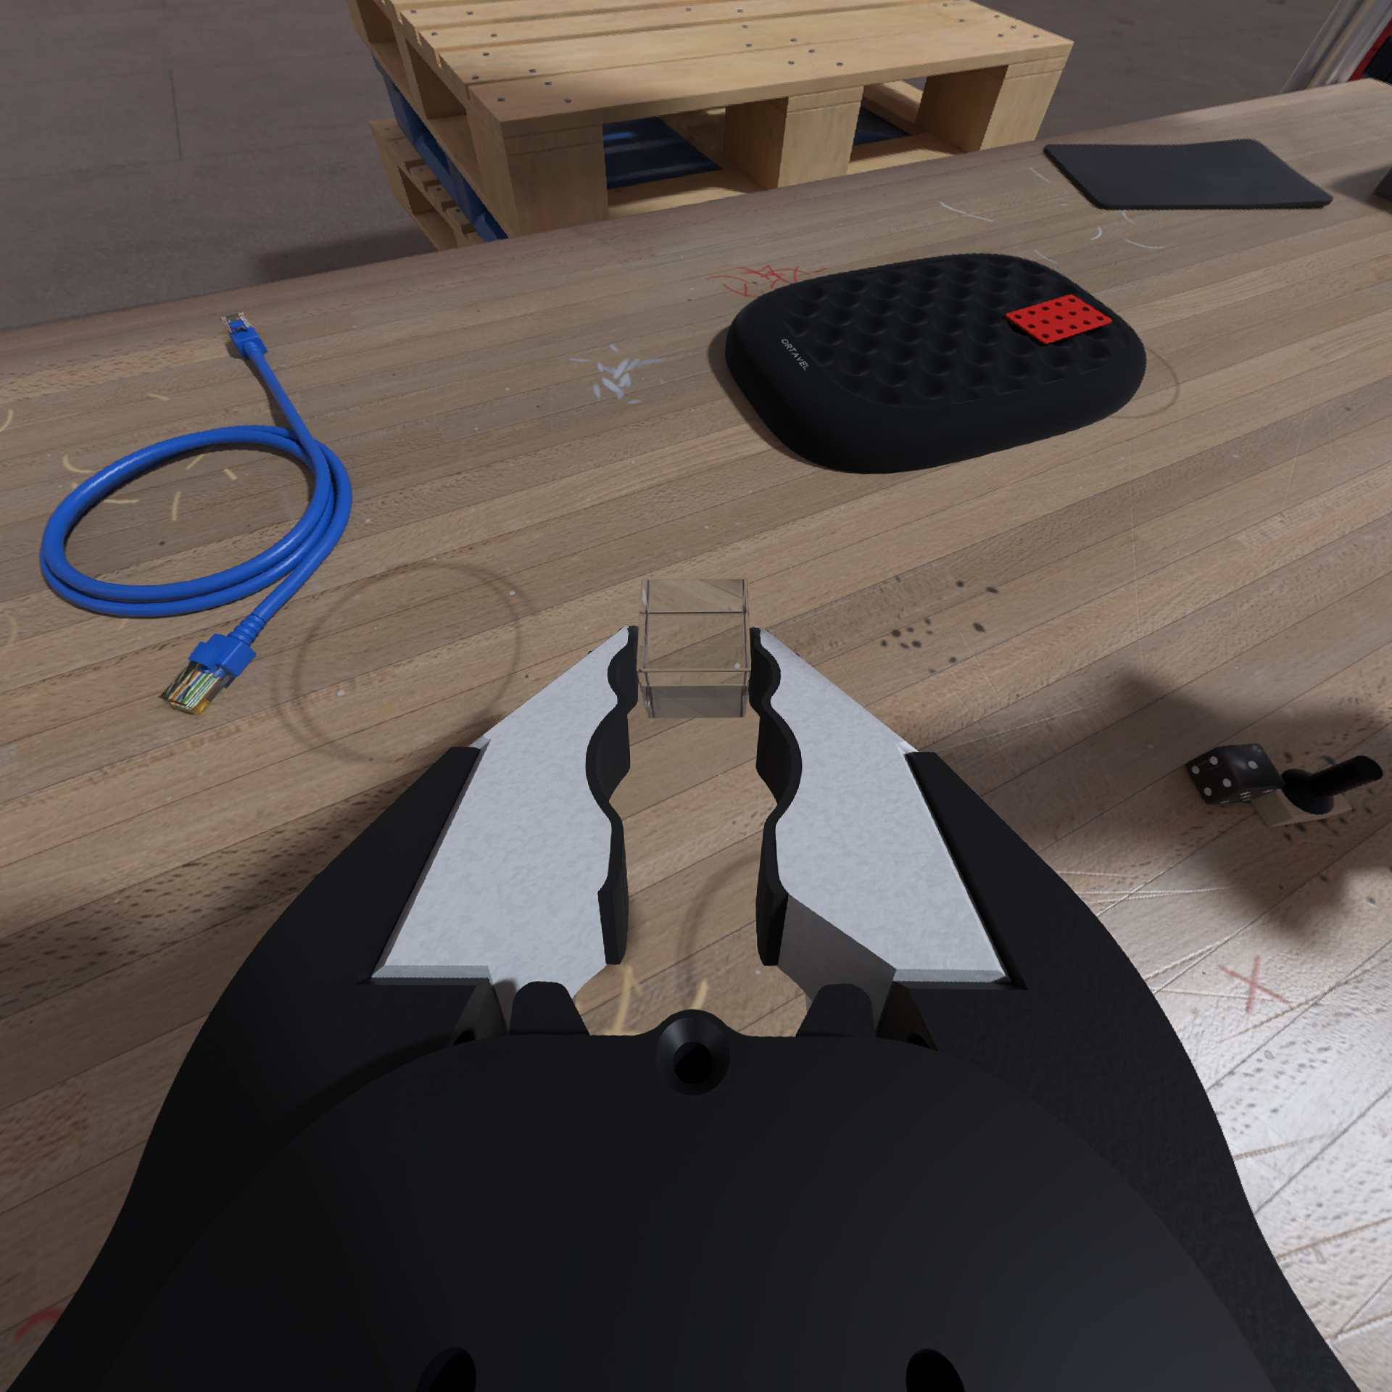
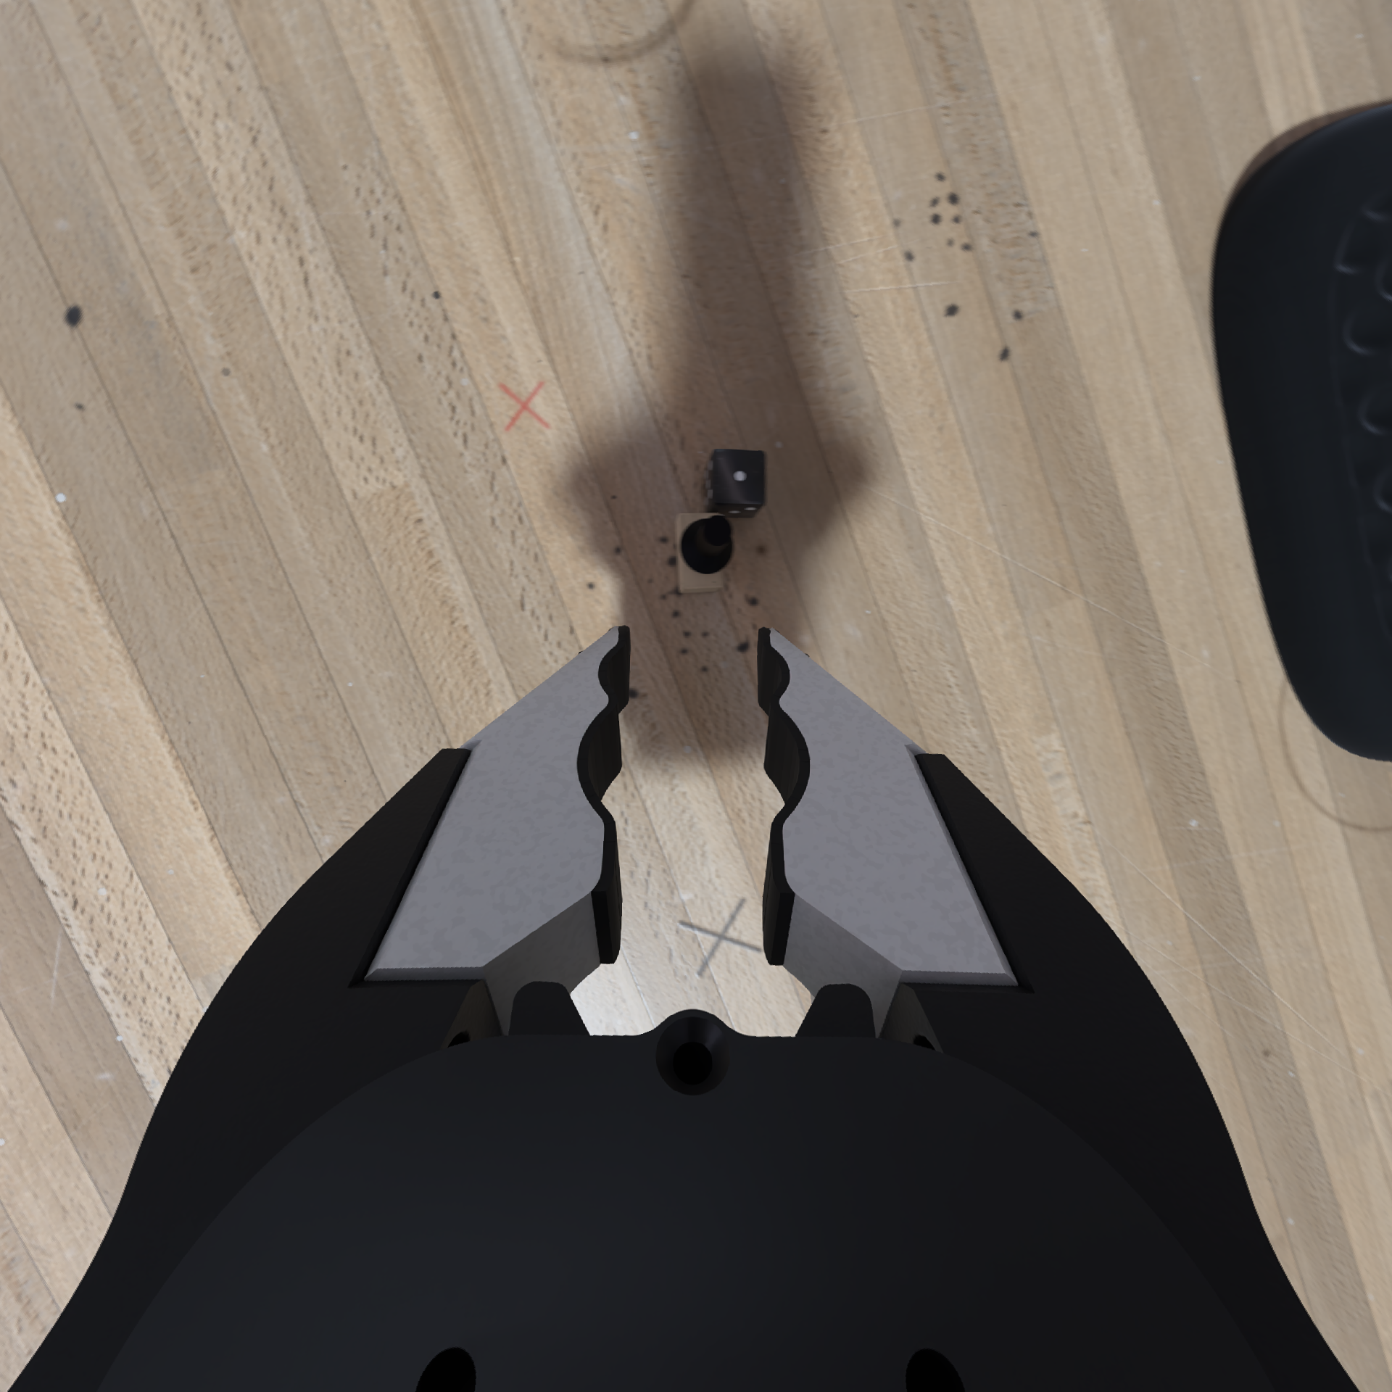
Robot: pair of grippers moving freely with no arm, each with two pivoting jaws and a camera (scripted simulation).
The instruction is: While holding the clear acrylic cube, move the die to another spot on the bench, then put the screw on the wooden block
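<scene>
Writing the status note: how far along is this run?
Done: the screw sits on the wooden block, right beside the die. Whether the die was moved cannot be told. In hand: left gripper holds the clear cube. Right gripper is open and empty above the bench. Nothing obvious left.

1. A blue network cable (image 1: pixel 188 527) is lying coiled at the bench's left side, a clear plug showing at each end.
2. A black dimpled cushion (image 1: pixel 934 361) is sitting at the right, carrying a red perforated plate (image 1: pixel 1058 318) on its far corner.
3. A flat black mat (image 1: pixel 1186 173) is resting near the bench's far right edge.
4. Stacked wooden pallets (image 1: pixel 708 98) are standing on the floor beyond the bench.
</scene>
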